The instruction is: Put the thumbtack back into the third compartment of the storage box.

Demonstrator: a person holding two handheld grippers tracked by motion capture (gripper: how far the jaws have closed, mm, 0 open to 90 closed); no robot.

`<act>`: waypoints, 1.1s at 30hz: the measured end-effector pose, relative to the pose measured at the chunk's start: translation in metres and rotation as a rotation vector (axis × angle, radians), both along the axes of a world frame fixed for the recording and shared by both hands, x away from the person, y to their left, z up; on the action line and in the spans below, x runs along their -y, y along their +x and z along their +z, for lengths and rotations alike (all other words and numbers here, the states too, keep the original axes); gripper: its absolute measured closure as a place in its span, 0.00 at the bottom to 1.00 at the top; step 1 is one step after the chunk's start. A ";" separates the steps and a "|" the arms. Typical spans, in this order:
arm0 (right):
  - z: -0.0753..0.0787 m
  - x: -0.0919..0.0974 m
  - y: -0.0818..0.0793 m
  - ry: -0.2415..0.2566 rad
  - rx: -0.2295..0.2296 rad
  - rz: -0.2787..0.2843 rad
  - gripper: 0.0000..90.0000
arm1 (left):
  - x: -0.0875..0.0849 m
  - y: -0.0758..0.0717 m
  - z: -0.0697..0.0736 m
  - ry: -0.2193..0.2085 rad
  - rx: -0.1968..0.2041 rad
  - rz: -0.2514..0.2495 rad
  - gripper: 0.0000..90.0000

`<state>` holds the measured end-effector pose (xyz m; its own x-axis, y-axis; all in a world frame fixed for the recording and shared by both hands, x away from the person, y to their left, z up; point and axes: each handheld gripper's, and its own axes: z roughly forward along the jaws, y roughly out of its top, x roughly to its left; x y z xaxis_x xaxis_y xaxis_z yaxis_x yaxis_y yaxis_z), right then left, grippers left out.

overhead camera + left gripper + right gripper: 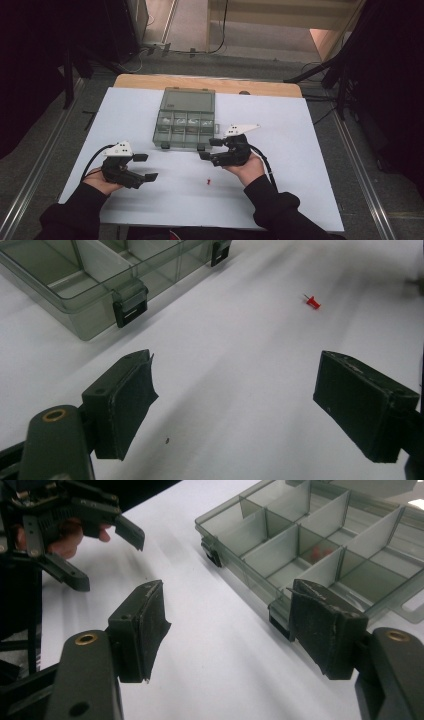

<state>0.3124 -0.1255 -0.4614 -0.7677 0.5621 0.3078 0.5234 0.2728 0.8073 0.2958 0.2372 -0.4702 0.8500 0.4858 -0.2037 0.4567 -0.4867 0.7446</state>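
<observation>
Red pushpin (208, 181) lying loose on desk (300, 165), near side of open compartment box (185, 127); L gripper (146, 167) & R gripper (209, 148) both hovering w/ jaws apart, empty, flanking it for pickup.

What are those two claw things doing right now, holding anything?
Left gripper: jaws open, holding nothing.
Right gripper: jaws open, holding nothing, beside the compartment box.

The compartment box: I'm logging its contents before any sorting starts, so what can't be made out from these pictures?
- Compartment box, high view: the pale bits in its cells are too small to name.
- Right gripper view: a reddish item is blurred behind a tinted divider; the right jaw covers the box's near edge.
- Left gripper view: the frame's top edge cuts off most of the box.
- Red pushpin: its tip is too small.
</observation>
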 end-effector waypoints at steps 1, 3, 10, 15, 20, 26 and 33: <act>0.000 0.000 -0.001 -0.005 -0.002 0.001 0.36 | 0.000 0.000 0.000 0.000 0.002 -0.002 0.17; -0.001 0.001 -0.004 -0.006 0.000 0.000 0.36 | 0.000 0.000 0.000 -0.001 0.002 -0.002 0.17; -0.003 0.005 -0.011 -0.015 0.001 -0.010 0.36 | 0.000 0.000 0.000 -0.004 0.001 0.000 0.17; -0.005 0.007 -0.016 -0.018 -0.001 -0.009 0.36 | 0.000 0.000 0.000 -0.004 0.004 0.001 0.17; -0.008 0.007 -0.021 -0.023 -0.007 -0.005 0.37 | 0.000 0.000 0.000 0.000 0.001 -0.002 0.17; -0.011 0.008 -0.027 -0.023 -0.017 0.001 0.37 | 0.000 0.000 0.000 -0.004 0.002 0.001 0.17; -0.014 0.010 -0.032 -0.035 -0.010 -0.011 0.38 | 0.000 0.000 0.000 -0.003 0.003 -0.001 0.17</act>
